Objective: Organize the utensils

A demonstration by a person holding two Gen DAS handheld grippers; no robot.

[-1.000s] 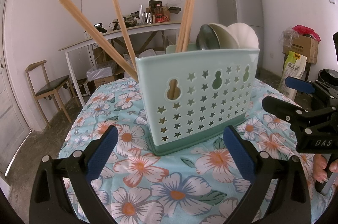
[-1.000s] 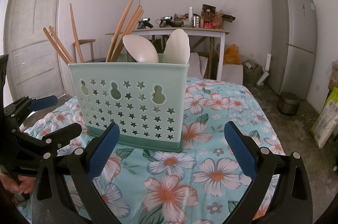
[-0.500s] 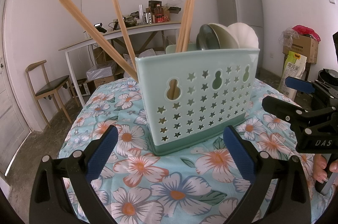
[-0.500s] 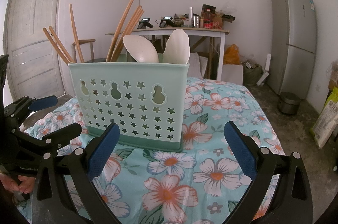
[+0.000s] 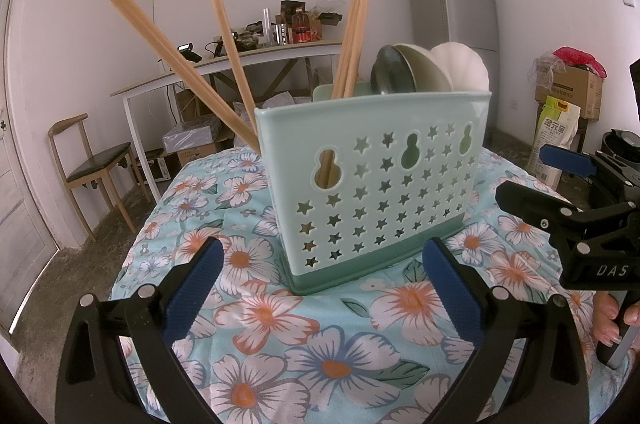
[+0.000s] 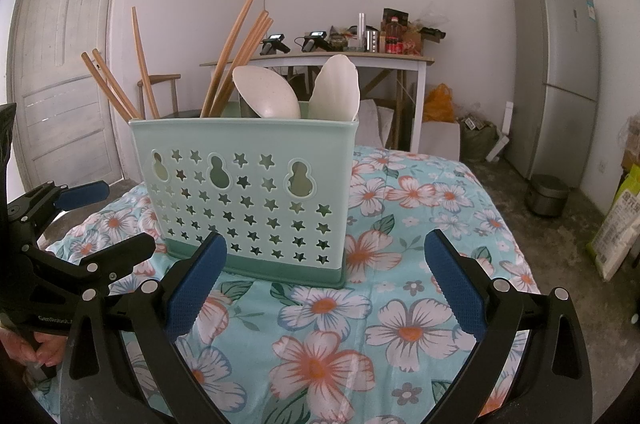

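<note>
Gaping wide, both claws (image 5: 320, 288) (image 6: 326, 278) hold nothing, near the caddy (image 5: 384, 184).

On the black body of my right gripper (image 5: 592, 184), seen from my left wrist, I read the white letters "DAS"; the rest of the word is cut off at the picture's edge. On the black frame of my left gripper (image 6: 104, 224), seen from my right wrist, small pale print reads "GenRobot". A white and yellow sack (image 5: 556, 144) on the floor by the right wall carries Chinese characters that look like "金元宝". The sticker on the fridge (image 5: 456, 0) door is too small to read.
</note>
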